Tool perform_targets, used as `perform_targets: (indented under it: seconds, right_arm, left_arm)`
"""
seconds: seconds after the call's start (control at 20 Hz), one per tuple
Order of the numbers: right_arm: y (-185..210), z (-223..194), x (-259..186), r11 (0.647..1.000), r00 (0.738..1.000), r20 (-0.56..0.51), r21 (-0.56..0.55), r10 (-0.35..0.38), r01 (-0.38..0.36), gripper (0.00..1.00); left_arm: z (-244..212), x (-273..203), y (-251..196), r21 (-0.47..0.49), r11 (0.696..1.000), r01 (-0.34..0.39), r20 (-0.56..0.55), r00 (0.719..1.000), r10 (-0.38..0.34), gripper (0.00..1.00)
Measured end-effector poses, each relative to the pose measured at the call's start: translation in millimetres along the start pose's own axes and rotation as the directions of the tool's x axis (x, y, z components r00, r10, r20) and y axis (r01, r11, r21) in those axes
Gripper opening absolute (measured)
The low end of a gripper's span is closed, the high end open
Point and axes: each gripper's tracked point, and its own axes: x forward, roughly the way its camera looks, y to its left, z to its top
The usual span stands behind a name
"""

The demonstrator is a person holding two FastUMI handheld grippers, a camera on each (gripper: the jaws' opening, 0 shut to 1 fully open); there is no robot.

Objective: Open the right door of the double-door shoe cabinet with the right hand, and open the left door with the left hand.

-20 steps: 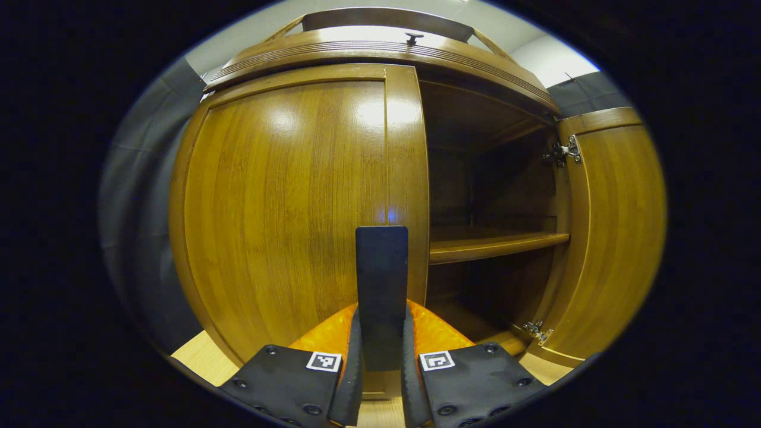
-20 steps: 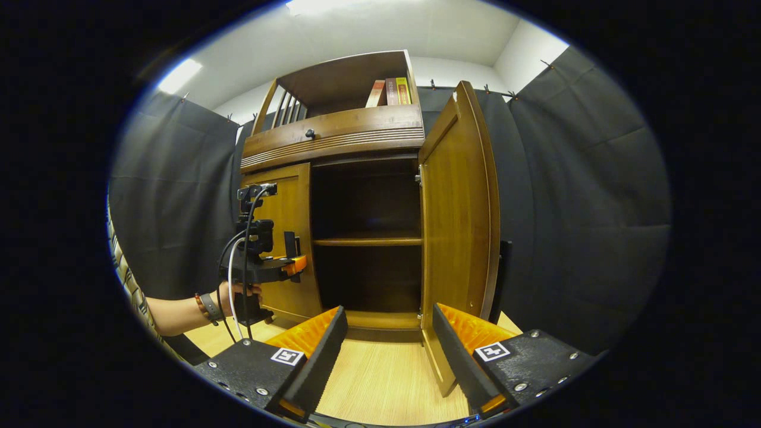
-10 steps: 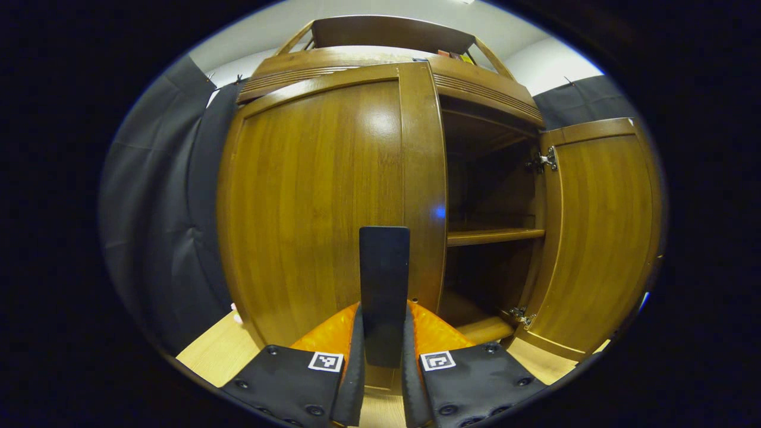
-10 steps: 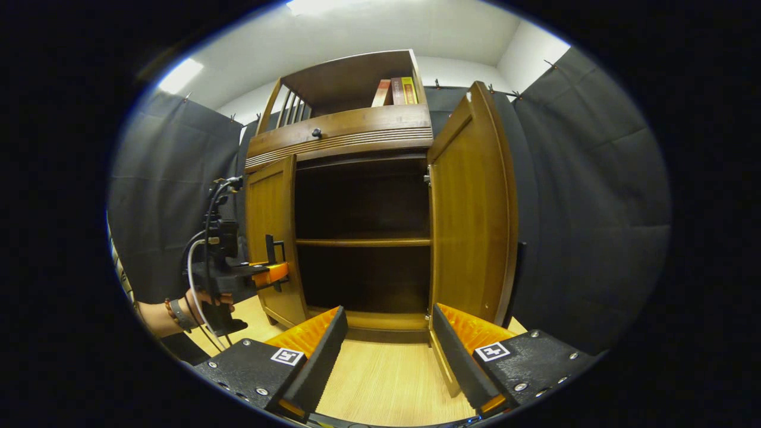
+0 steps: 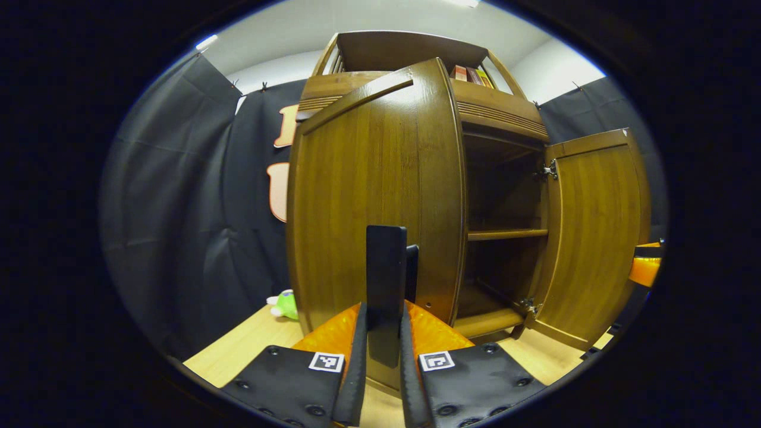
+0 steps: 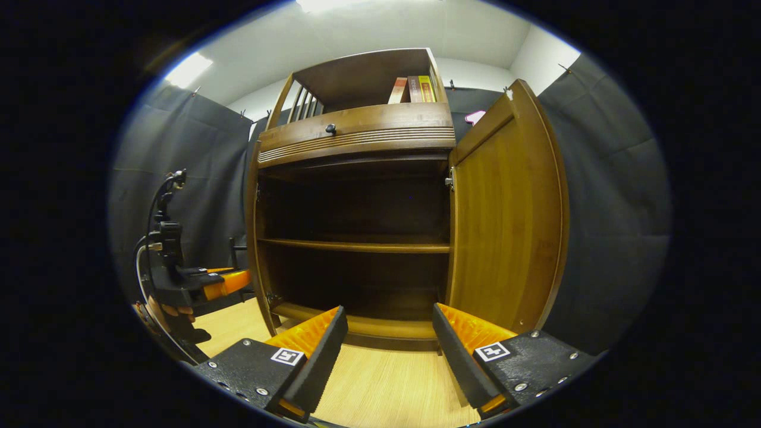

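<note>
Black curtain all round, pale wood floor. Left gripper (image 5: 380, 356) is clenched on the upright handle (image 5: 386, 279) dead centre, left door (image 5: 374, 196) swung wide. Right gripper (image 6: 389, 351) hangs released, right door (image 6: 505, 220) open at frame right, closest to it.

Ceiling lights (image 6: 187, 68) are blowing out bright up top and throwing soft glare on the left door (image 5: 380, 178), while the cabinet interior (image 6: 357, 208) is sitting in deep shadow and the fisheye is bending everything near the edges.
</note>
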Motion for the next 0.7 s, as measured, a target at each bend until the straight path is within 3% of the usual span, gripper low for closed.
perform_targets:
  seconds: [0.35,0.7]
  right_arm:
    - [22.0,-2.2,8.2,1.000,1.000,-0.014,-0.022,0.016,-0.017,1.00]
    - [50.2,-6.8,16.4,1.000,0.999,-0.015,-0.004,0.030,-0.030,1.00]
  left_arm:
    - [3.2,-34.6,58.4,0.018,0.998,-0.052,0.023,0.998,0.052,0.24]
    - [5.1,-45.2,101.6,-0.031,1.000,-0.006,0.023,1.000,0.007,0.19]
